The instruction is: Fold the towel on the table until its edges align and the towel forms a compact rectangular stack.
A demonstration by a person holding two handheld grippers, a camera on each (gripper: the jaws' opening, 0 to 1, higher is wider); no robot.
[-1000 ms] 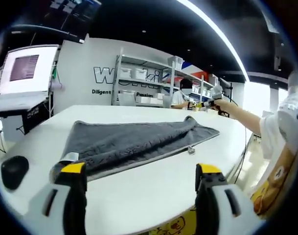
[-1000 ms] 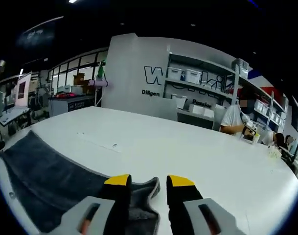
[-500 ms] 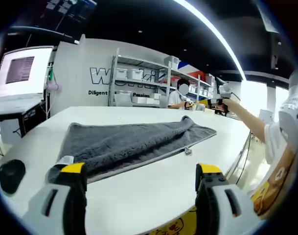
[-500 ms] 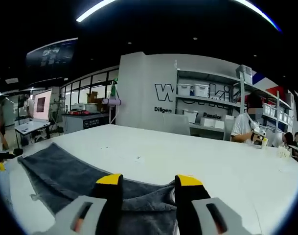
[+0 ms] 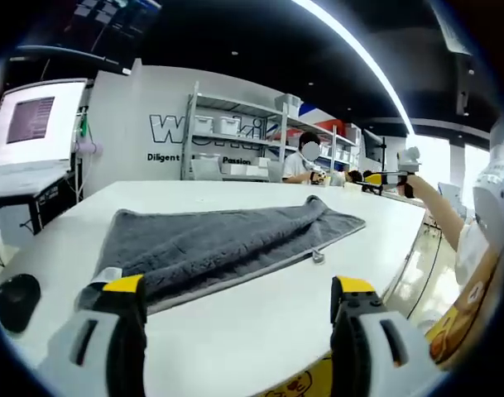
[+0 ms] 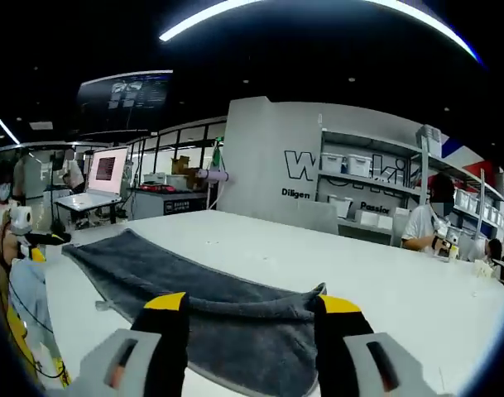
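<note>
A dark grey towel point(image 5: 218, 240) lies folded lengthwise on the white table point(image 5: 260, 322), its long edge running from near left to far right. My left gripper point(image 5: 237, 288) hovers open in front of its near edge, yellow-tipped jaws wide apart and holding nothing. My right gripper point(image 5: 382, 177) is held up at the far right on an outstretched arm, beyond the towel's far corner. In the right gripper view the towel point(image 6: 194, 285) stretches away to the left. The right gripper point(image 6: 252, 304) is open above its near end, with nothing between the jaws.
A black mouse point(image 5: 3, 302) lies at the table's near left. A monitor point(image 5: 32, 120) stands at the left on another desk. Shelves with white bins point(image 5: 235, 141) line the back wall, and a seated person point(image 5: 305, 165) is beyond the table. Bare tabletop point(image 6: 384, 285) surrounds the towel.
The right gripper's jaws have spread from nearly shut at the towel's corner to wide open, and it has lifted back. The towel now lies flat. The left gripper is much as before.
</note>
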